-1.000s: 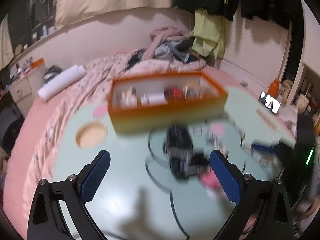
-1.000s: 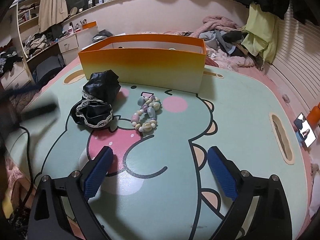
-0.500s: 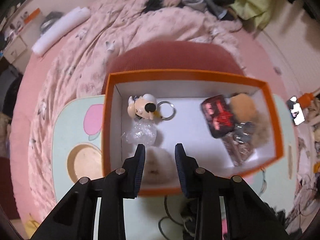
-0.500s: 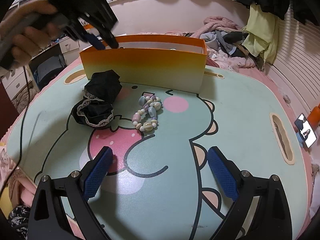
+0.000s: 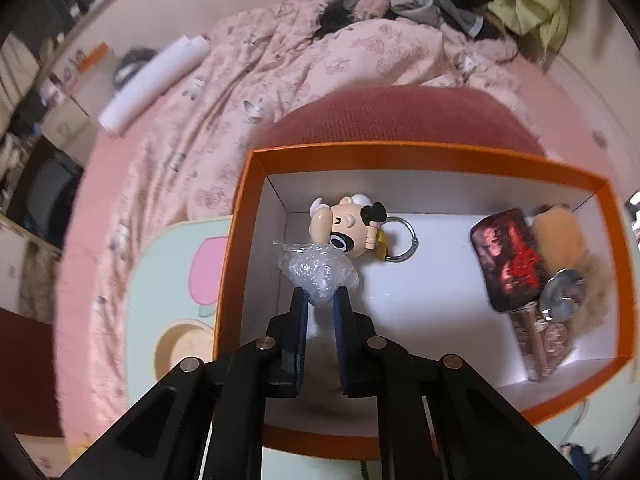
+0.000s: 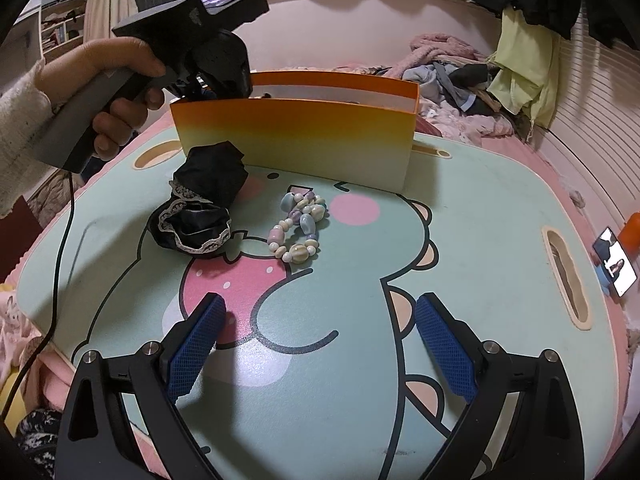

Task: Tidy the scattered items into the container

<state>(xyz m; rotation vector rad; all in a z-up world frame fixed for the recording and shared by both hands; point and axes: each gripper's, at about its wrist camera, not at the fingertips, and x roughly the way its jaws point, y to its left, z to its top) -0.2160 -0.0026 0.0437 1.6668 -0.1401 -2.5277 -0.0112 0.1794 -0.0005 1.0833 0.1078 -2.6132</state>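
**Left gripper now over the box**

Swung from the mat to above the orange cardboard box (image 5: 420,152), the left gripper (image 5: 320,304) is clenched on a crumpled clear plastic wrap (image 5: 318,276). Right gripper (image 6: 320,344), gaping empty, points at the pastel bead bracelet (image 6: 298,226) straight ahead, nearer it.
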